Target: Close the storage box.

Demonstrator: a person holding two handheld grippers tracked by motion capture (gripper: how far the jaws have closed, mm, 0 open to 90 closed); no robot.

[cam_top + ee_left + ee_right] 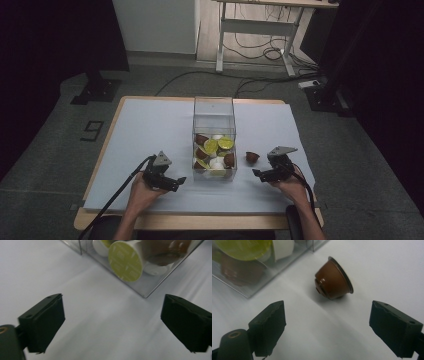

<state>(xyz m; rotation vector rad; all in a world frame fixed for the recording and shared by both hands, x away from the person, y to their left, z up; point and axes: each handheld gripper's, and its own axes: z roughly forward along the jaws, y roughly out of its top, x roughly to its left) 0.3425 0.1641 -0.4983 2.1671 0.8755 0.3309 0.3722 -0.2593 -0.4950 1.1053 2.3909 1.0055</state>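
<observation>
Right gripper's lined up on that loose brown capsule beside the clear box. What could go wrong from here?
1. The brown capsule lies tilted on its side, apart from the open right gripper; a pinch on its tapered wall could squirt or roll it away.
2. It sits close to the clear box; a jaw may knock the wall.
3. The open left gripper hovers by the box corner and could nudge it.

Floor marking (92,130) — reads as the figure "9", far left of the left tool (176,182). Nothing else legible — capsule lids too faint.
</observation>
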